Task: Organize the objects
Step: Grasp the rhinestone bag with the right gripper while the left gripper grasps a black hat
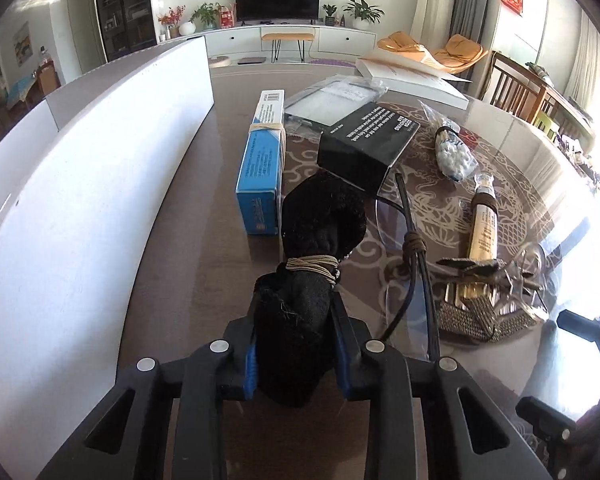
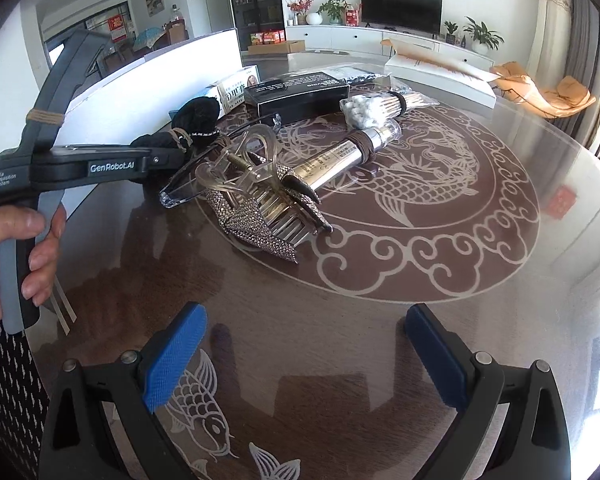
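A black cloth bundle (image 1: 324, 216) tied with tan twine lies on the round glass-topped table (image 2: 340, 280), pointing away from me. My left gripper (image 1: 296, 332) is shut on its near end, with the blue pads pressed against both sides. In the right wrist view, the left gripper (image 2: 160, 156) comes in from the left in a person's hand (image 2: 16, 248), and the bundle (image 2: 196, 118) sticks out past its tips. My right gripper (image 2: 306, 356) hovers open over bare table near the front edge, with nothing between its pads.
A blue box (image 1: 260, 172) and a black box (image 1: 364, 140) lie just beyond the bundle. To the right are clear glasses (image 1: 404, 240), a cotton swab bag (image 1: 454, 152), a tube (image 1: 484, 224) and a rhinestone hair clip (image 1: 484, 308). A white board (image 1: 80, 200) stands along the left.
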Demonstrator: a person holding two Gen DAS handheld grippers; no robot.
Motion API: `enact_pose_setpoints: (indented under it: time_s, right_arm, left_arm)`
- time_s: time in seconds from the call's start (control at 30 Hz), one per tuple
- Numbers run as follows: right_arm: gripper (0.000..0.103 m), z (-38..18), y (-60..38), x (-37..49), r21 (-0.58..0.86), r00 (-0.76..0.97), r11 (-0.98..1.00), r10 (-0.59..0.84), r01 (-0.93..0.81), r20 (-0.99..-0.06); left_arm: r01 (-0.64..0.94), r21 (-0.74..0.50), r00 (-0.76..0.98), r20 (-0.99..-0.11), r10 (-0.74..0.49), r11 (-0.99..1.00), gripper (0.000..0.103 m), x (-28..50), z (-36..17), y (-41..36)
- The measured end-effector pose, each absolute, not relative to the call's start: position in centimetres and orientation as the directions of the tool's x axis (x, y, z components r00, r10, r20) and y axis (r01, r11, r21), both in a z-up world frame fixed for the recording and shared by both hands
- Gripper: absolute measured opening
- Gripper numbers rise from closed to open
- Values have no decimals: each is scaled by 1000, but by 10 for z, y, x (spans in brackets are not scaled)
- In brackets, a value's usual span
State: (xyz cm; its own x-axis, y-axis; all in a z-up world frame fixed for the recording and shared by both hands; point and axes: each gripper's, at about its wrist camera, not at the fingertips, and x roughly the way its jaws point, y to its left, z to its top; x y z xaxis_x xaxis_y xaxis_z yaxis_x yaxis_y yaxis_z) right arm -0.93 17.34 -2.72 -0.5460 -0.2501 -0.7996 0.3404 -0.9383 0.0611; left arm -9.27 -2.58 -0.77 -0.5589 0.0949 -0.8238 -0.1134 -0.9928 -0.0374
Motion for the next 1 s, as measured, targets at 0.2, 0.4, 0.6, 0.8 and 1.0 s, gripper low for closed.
enact_pose_setpoints:
  time_s: [0.2, 0.4, 0.6, 0.8, 1.0]
  right_arm:
    - [100, -24, 176, -8, 74, -563, -939, -263, 336, -784]
    - [100, -25, 175, -8, 86, -548, -931, -282, 356, -787]
    - [100, -24, 168, -11, 114, -492, -884, -354, 453, -795]
    - [100, -1, 133, -49, -79, -520, -807, -299, 585, -800]
    - [65, -11, 108, -75, -28, -431, -774, -322, 632, -843]
  left_arm:
    - [-82, -43, -541, -837, 81, -996, 53, -10, -9, -46]
    - [-67, -3, -555, -831, 39, -998, 96, -18, -18, -47]
    - [-52, 3, -583, -812, 28, -999, 38, -40, -13, -48]
    - [-55, 4, -620, -784, 31, -998, 27, -23, -13, -52]
    - [-91, 19, -651, -758, 45, -996, 27, -1, -17, -46]
